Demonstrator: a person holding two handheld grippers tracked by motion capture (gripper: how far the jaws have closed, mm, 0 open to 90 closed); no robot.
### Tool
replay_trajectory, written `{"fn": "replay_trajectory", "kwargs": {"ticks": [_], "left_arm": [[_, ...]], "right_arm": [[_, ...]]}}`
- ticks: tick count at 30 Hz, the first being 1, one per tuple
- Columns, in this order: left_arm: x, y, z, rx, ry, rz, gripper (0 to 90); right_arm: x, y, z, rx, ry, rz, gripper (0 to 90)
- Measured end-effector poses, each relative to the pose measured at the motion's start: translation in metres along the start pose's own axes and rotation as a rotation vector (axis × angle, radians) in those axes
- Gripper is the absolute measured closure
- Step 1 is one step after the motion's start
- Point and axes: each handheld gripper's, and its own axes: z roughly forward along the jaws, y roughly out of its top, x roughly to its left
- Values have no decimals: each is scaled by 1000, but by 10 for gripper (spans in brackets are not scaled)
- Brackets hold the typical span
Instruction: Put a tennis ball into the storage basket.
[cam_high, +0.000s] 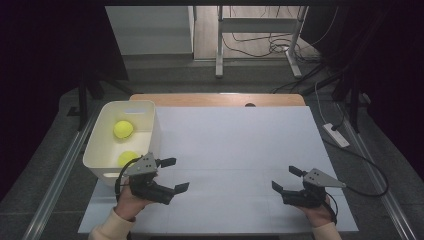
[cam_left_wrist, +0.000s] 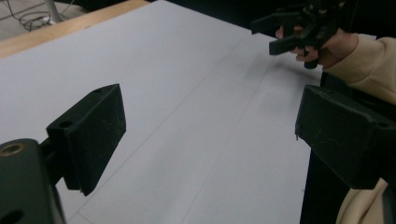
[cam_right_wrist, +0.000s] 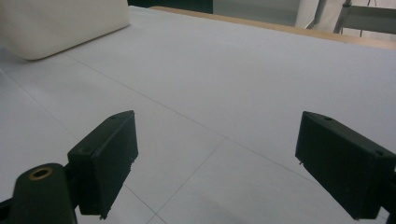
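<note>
Two yellow-green tennis balls lie in a white bin at the table's left: one near the middle, the other at the near wall. Just right of the bin's near corner my left gripper is held open, with nothing between its jaws; its own view looks across the bare white sheet. Near the table's front right my right gripper also stands open and empty, and it appears far off in the left gripper view. The bin's rounded corner sits at the top left of the right gripper view.
A white sheet covers the table, with a strip of wood showing along the far edge. Beyond the table are a metal frame's legs and loose cables on the floor. A power strip lies off the right side.
</note>
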Motion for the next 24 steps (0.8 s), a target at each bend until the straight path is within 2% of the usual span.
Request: {"fn": "replay_trajectory", "kwargs": {"ticks": [4,8,16,24], "left_arm": [[0,-8,4,11,-2,-2,91],[0,-23,15,48,13,17,90],[4,-42,23,49,29,1,88],[6,-50,23,54,41,-8,91]], "right_arm": [[0,0,0,-2,3,1,127],[0,-1,-1,-2,1,1,127],[2,-2,-2,-7,14,-3,127],[3,-4,-2,3,28,-4,126]]}}
